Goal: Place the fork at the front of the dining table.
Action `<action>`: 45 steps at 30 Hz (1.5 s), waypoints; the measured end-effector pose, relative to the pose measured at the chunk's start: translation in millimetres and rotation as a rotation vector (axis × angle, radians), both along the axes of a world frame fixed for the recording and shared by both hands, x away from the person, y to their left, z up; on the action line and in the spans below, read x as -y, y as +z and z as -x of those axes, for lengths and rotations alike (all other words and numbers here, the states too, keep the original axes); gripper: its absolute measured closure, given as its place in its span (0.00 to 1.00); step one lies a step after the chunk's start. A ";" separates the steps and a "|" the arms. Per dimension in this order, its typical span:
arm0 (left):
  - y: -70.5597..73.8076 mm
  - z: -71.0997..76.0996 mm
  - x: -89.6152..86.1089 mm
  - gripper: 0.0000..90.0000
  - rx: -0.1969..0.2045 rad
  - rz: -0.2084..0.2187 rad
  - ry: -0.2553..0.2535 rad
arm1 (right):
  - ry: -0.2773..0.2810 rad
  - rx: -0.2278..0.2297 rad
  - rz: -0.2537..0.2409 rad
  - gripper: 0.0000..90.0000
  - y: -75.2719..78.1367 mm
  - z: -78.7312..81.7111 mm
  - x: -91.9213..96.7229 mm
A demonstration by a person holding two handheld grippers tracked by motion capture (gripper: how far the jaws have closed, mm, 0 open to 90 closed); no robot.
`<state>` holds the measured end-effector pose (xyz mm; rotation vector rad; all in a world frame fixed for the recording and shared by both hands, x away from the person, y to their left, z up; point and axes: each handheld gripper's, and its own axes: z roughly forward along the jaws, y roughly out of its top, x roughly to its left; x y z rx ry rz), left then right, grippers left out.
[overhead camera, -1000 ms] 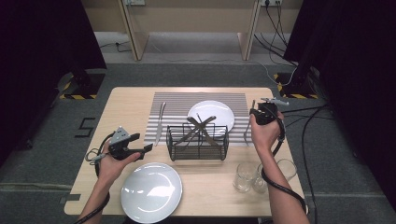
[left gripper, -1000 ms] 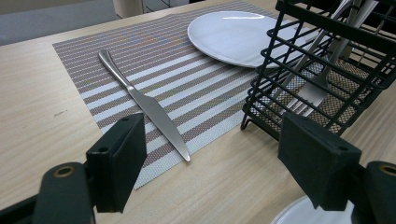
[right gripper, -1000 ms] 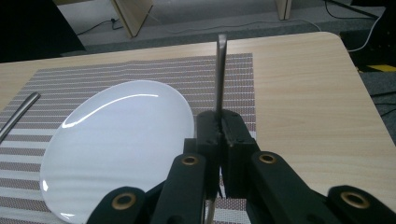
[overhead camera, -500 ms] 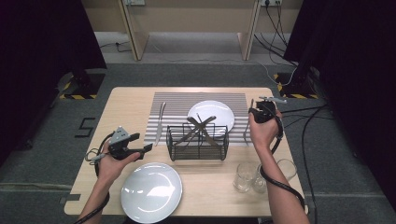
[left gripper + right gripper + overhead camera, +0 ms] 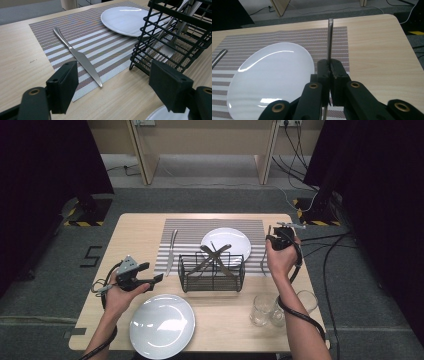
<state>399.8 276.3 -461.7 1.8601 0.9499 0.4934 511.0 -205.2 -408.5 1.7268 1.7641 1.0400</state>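
Broadly, the wooden table (image 5: 140, 232) carries everything, with a striped placemat (image 5: 190, 232) laid across its far middle. On that mat, toward the right, sits a white plate (image 5: 232, 240), and a second white plate (image 5: 161, 325) lies on bare wood at the near edge, left of centre. Just near of the mat's plate stands a black wire basket (image 5: 212, 279) with cutlery crossed inside it; from the left gripper view the basket (image 5: 175, 32) is seen to hold forks leaning against its mesh. Two clear glasses (image 5: 262, 309) stand close together near the right front corner.

The left gripper (image 5: 150, 281) is held above the table to the left of the basket and just beyond the near plate, its jaws spread wide with nothing between them. The right gripper (image 5: 272, 240) is at the right edge of the mat, just beside the far plate, its jaws pressed together on a slim metal utensil (image 5: 330, 37); which end is pinched cannot be told, but the shaft rises beyond the pads over the mat, and part of it hangs below the hand in the high view.

A table knife (image 5: 171, 251) lies on the left strip of the mat, its blade pointing toward the near side.
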 end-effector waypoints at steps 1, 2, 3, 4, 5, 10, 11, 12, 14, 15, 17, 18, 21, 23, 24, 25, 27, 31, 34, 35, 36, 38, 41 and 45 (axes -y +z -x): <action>0.0 0.0 -0.1 0.26 0.000 0.000 0.000 | 0.000 -0.002 -0.001 0.97 -0.2 -0.6 0.3; 0.1 0.0 -0.2 0.26 0.000 0.001 0.001 | -0.002 -0.003 -0.002 0.97 -0.3 -1.1 0.4; 0.1 -0.1 -0.3 0.26 0.001 0.001 0.001 | -0.003 -0.003 -0.001 0.97 -0.5 -1.6 0.4; 0.1 -0.1 -0.4 0.26 0.001 0.001 0.001 | -0.003 -0.003 -0.002 0.97 -0.8 -2.0 0.5; 0.0 -0.1 -0.4 0.26 0.000 0.001 0.001 | -0.004 -0.004 -0.004 0.97 -0.9 -2.3 0.5; 0.2 -0.1 -0.2 0.26 0.001 0.001 0.000 | -0.006 -0.009 -0.007 0.97 -1.3 -3.9 0.9; 0.2 0.0 -0.2 0.26 0.001 0.001 0.001 | -0.007 -0.011 -0.010 0.97 -1.4 -4.2 0.8; 0.2 0.0 -0.3 0.26 0.000 0.001 0.000 | -0.008 -0.012 -0.011 0.97 -1.6 -4.6 0.8; 0.1 0.0 -0.3 0.26 0.000 0.001 0.000 | -0.009 -0.014 -0.009 0.97 -2.0 -5.7 1.3; 0.2 0.0 -0.4 0.26 -0.001 0.000 0.000 | -0.009 -0.014 -0.009 0.97 -2.2 -6.3 1.5; 0.3 -0.1 -0.6 0.26 -0.001 0.000 0.000 | -0.010 -0.018 -0.015 0.97 -2.7 -7.3 1.6; 0.3 0.0 -0.7 0.26 -0.001 0.001 0.001 | -0.010 -0.017 -0.013 0.97 -3.0 -7.8 2.0; 0.3 -0.1 -1.0 0.26 -0.001 0.000 0.001 | -0.013 -0.021 -0.020 0.97 -3.5 -9.1 2.0; 0.2 -0.2 -1.0 0.26 -0.001 0.000 0.001 | -0.015 -0.021 -0.020 0.97 -4.1 -10.2 2.5; 0.2 -0.2 -1.0 0.26 -0.001 0.000 0.001 | -0.014 -0.022 -0.019 0.97 -4.3 -10.7 2.7; 0.1 -0.2 -0.9 0.26 -0.002 0.000 0.001 | -0.017 -0.025 -0.024 0.97 -4.4 -10.9 2.4; 0.1 -0.2 -0.8 0.26 -0.002 0.001 0.001 | -0.017 -0.024 -0.023 0.97 -4.9 -11.4 2.3; 0.2 -0.2 -0.8 0.26 -0.002 0.001 0.001 | -0.020 -0.027 -0.025 0.97 -5.5 -12.7 1.8; 0.2 -0.3 -0.9 0.26 -0.002 0.001 0.001 | -0.019 -0.031 -0.026 0.97 -5.8 -13.9 1.9; 0.1 -0.4 -0.8 0.26 -0.001 0.004 0.002 | -0.021 -0.034 -0.026 0.97 -5.9 -14.4 1.9; 0.1 -0.4 -0.9 0.26 -0.002 0.004 0.002 | -0.022 -0.036 -0.028 0.97 -6.0 -14.8 2.0; 0.1 -0.5 -1.1 0.26 -0.001 0.004 0.002 | -0.021 -0.038 -0.026 0.97 -6.5 -15.9 2.5; 0.2 -0.6 -1.2 0.26 0.000 0.003 0.002 | -0.026 -0.042 -0.029 0.97 -7.0 -17.4 2.2; 0.3 -0.5 -1.4 0.26 0.000 0.003 0.002 | -0.027 -0.047 -0.028 0.97 -7.9 -19.1 2.0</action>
